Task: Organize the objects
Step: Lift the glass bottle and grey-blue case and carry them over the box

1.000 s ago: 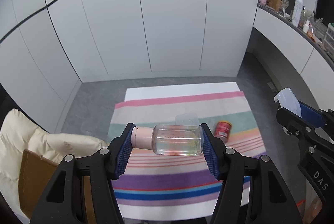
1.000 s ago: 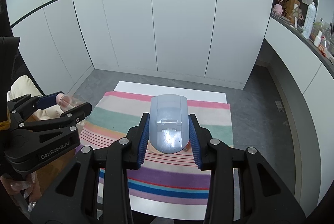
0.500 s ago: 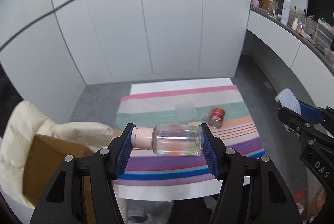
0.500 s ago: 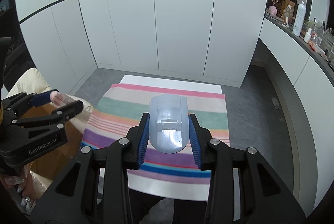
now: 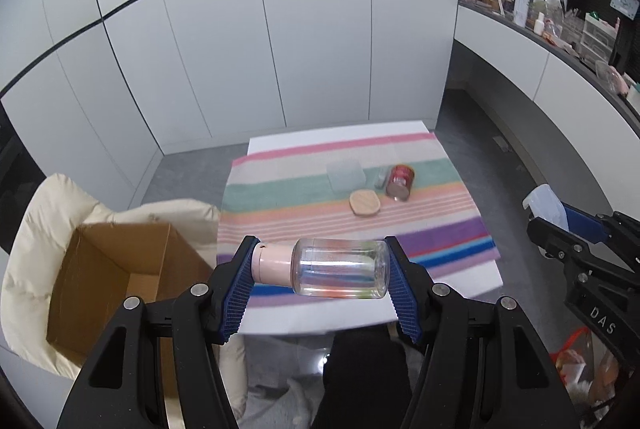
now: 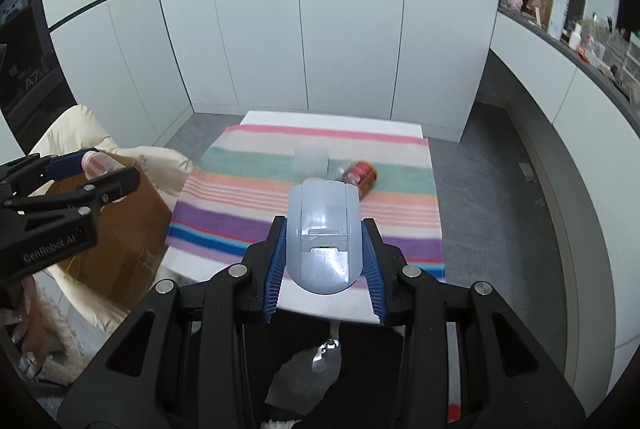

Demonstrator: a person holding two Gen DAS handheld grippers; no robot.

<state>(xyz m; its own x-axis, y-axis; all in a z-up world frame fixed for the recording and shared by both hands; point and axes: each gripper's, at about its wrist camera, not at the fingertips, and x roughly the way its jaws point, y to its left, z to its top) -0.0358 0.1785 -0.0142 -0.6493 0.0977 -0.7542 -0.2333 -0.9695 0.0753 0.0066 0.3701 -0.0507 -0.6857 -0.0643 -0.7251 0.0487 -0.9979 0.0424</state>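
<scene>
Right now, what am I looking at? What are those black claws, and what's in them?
They are two hand-held grippers, no robot; each carries a camera looking along its fingers, one picture per gripper. The left gripper clamps a clear bottle lying sideways, above the near edge of a striped cloth, beside an open cardboard box. The right gripper clamps a pale blue case. On the cloth lie a red can, a wooden lid and a clear tub.

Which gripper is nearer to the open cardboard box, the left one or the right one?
Left. The left gripper, holding the clear bottle, is just beside the cardboard box. The right gripper, holding the blue container, is farther right, over the table's near edge.
</scene>
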